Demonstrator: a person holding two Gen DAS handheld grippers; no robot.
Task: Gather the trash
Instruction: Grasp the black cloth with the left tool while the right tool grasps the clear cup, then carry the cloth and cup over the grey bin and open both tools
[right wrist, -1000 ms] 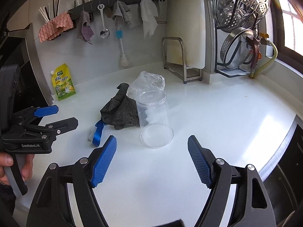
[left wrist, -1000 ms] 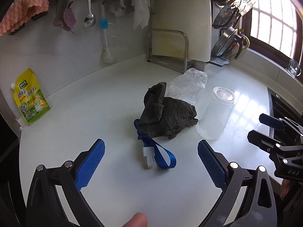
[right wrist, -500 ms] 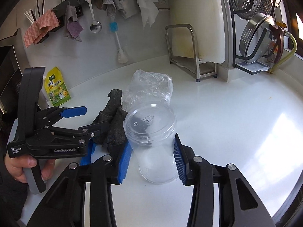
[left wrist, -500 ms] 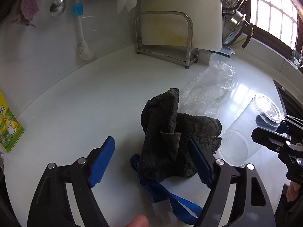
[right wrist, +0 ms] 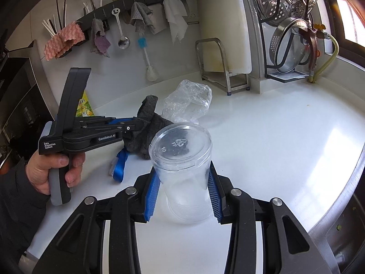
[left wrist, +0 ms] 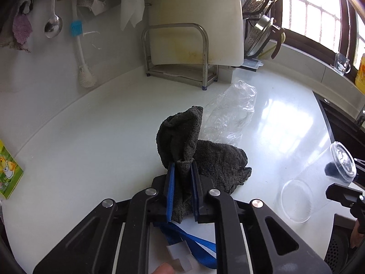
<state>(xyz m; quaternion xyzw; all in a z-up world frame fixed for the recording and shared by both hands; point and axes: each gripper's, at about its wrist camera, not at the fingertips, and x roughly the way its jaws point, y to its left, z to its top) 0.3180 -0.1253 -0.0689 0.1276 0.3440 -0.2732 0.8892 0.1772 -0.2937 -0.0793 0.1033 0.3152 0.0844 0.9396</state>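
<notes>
My left gripper [left wrist: 182,171] is shut on a dark grey cloth [left wrist: 182,137] that lies bunched on the white counter [left wrist: 91,137]; the same cloth shows in the right wrist view [right wrist: 146,118]. My right gripper [right wrist: 182,180] is shut on a clear plastic cup [right wrist: 182,155], upside down and tilted, which also shows in the left wrist view [left wrist: 319,182]. A crumpled clear plastic bag [left wrist: 232,111] lies just behind the cloth. A blue strap with a white tag [left wrist: 191,239] lies under my left gripper.
A metal rack with a white cutting board [left wrist: 196,22] stands at the back. Cloths, a spoon and a brush [left wrist: 77,41] hang on the wall. A yellow-green pouch [left wrist: 6,171] leans at the left. Pot lids and a steamer [right wrist: 289,22] stand at the right. The counter's edge [right wrist: 342,194] runs on the right.
My left gripper moved forward and closed on the grey cloth. My right gripper closed on the cup and tilted it up off the counter.
</notes>
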